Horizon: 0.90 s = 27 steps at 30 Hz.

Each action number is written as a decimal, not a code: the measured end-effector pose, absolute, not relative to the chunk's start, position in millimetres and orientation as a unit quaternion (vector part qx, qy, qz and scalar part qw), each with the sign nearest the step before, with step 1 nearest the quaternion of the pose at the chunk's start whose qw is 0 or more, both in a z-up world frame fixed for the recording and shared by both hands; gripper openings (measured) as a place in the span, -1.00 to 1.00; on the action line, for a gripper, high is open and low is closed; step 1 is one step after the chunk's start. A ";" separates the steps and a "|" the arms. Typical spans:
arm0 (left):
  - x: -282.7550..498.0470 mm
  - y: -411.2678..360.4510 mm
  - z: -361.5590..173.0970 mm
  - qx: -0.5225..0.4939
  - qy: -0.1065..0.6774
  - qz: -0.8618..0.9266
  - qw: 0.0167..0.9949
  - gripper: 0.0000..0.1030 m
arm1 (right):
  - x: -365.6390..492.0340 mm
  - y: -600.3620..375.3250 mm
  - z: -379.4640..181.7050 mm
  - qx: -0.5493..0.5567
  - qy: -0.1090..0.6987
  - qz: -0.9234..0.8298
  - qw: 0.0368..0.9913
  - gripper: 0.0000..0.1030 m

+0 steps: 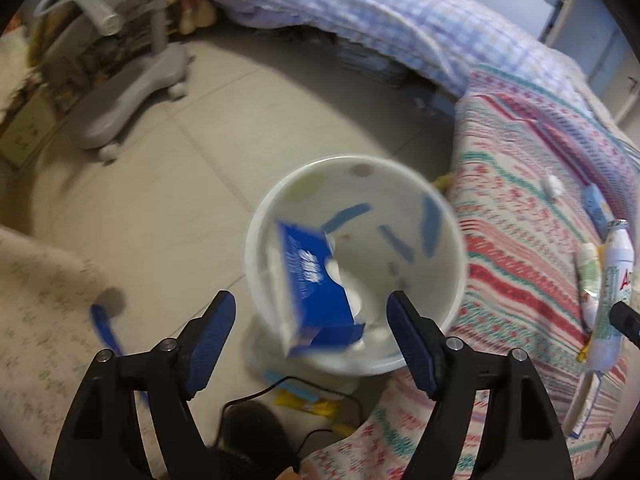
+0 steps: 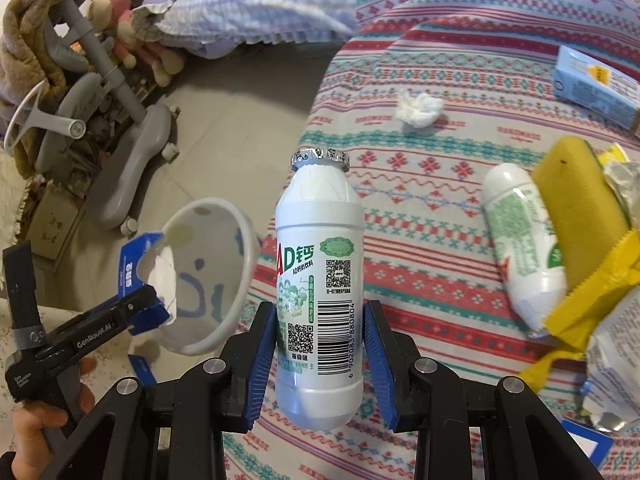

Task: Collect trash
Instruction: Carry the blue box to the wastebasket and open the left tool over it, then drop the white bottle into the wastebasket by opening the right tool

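Observation:
My left gripper [image 1: 310,298] hangs open over a white bin [image 1: 352,158] on the floor. A blue carton [image 1: 312,280], blurred and tilted, sits in the bin's mouth between the pads, with a gap on each side. In the right wrist view the left gripper [image 2: 148,304], held by a hand, is beside the bin [image 2: 208,202] with the torn blue carton [image 2: 132,264] at its fingers. My right gripper [image 2: 319,307] is shut on an upright white drink bottle [image 2: 320,240] with a foil lid, held above the patterned bedspread [image 2: 420,184].
On the bed lie a second white bottle [image 2: 520,248], a yellow wrapper [image 2: 576,216], a crumpled tissue [image 2: 420,108] and a light blue carton [image 2: 592,84]. A grey wheeled chair base [image 2: 136,160] stands on the tiled floor. Yellow wrappers [image 1: 308,396] and a black cable lie by the bin.

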<state>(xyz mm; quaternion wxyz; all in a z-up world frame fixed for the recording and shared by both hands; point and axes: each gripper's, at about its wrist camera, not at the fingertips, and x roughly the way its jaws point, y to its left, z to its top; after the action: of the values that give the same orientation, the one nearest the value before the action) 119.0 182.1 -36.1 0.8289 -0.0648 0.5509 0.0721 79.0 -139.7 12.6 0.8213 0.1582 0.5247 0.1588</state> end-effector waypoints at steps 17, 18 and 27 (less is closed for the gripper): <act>89.1 240.1 -26.0 -0.043 0.536 0.148 0.830 0.93 | 107.0 -49.3 -16.7 0.116 0.548 0.202 0.804 -0.24; 87.9 242.5 -25.8 -0.043 0.537 0.148 0.829 0.93 | 110.0 -43.7 -18.4 0.115 0.550 0.204 0.802 -0.24; 83.2 247.6 -17.8 -0.061 0.532 0.132 0.835 0.93 | 139.2 -0.2 -43.5 0.106 0.574 0.206 0.785 -0.24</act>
<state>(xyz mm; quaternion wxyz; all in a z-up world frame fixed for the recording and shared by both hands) 83.2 247.6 -17.8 0.8345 -0.0609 0.5315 0.1317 139.2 -0.2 -43.5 0.7854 0.1060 0.5740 0.2061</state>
